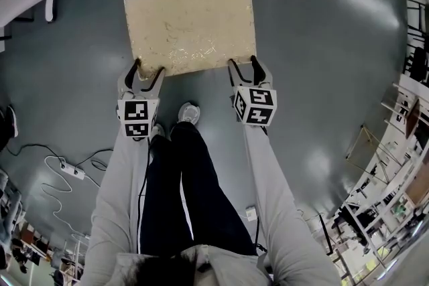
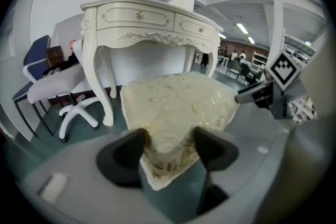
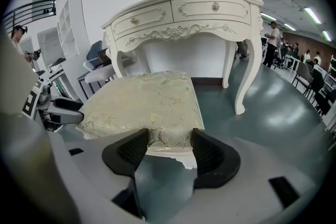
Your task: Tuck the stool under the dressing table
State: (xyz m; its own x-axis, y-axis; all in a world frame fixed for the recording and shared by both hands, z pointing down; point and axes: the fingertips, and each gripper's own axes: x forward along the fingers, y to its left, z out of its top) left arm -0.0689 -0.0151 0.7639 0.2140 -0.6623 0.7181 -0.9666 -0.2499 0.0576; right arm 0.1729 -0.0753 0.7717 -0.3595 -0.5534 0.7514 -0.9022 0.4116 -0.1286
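The left gripper (image 2: pixel 170 147) has its black jaws closed on the near left corner of the rectangular stool (image 1: pixel 191 23), whose cream fabric seat is patterned in gold. The right gripper (image 3: pixel 168 147) clamps the near right corner the same way, its jaws pressed against the seat's edge on either side. Both grippers hold the near edge, one at each end, and the person stands directly behind it.

The stool stands out in the open on the glossy grey-green floor (image 1: pixel 322 77), short of the ornate white dressing table (image 3: pixel 189 16) with curved legs and two drawers. From the head view only the table's feet show, near the far corners of the seat, and none of the seat is under the tabletop. Whether the stool's feet are resting on the floor or raised off it cannot be told.

This looks like the start of the push, with the grip taken and the stool lined up with the gap. The next move probably calls for driving both grippers forward evenly, keeping the seat square so its far corners pass between the front legs without clipping them.

No brand, label or lettering can be read. The only printed marks are the black-and-white squares on the marker cubes (image 1: pixel 256 106).
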